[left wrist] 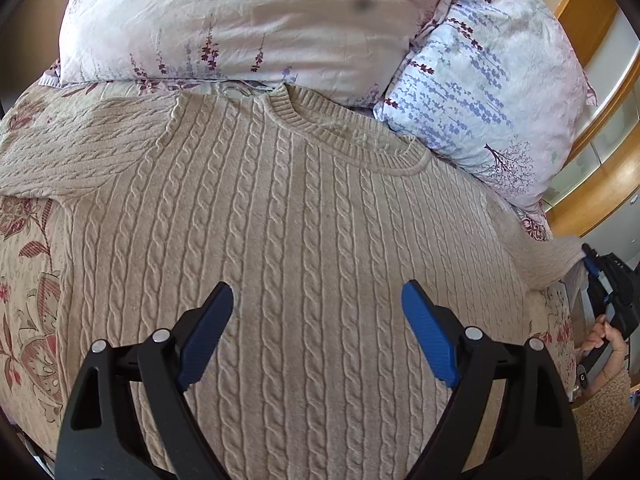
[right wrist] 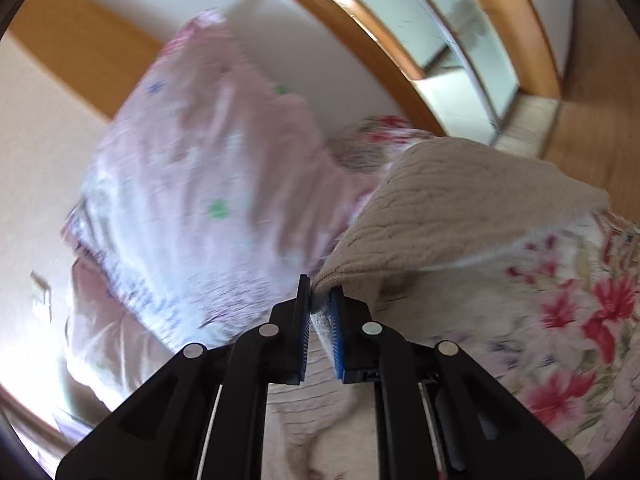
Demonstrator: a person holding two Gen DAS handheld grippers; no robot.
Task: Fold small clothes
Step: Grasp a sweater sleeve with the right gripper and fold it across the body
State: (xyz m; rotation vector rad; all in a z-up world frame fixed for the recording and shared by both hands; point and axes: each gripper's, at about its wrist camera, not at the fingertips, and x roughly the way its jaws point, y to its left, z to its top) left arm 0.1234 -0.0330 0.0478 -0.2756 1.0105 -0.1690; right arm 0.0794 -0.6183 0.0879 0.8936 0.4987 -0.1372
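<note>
Broadly, a floral bedspread (left wrist: 28,288) carries a beige cable-knit sweater (left wrist: 288,216) lying flat, collar toward two flowered pillows (left wrist: 224,20) that press against its neckline. Over the sweater's lower body the left gripper (left wrist: 318,300) hovers with its blue fingers (left wrist: 430,336) spread wide, gripping nothing. Off the sweater's right edge the right gripper (right wrist: 320,300), held in a hand (left wrist: 604,338), is nearly closed, pinching the sleeve cuff (right wrist: 322,320) and lifting the sleeve (right wrist: 460,208) up beside a pillow.
</note>
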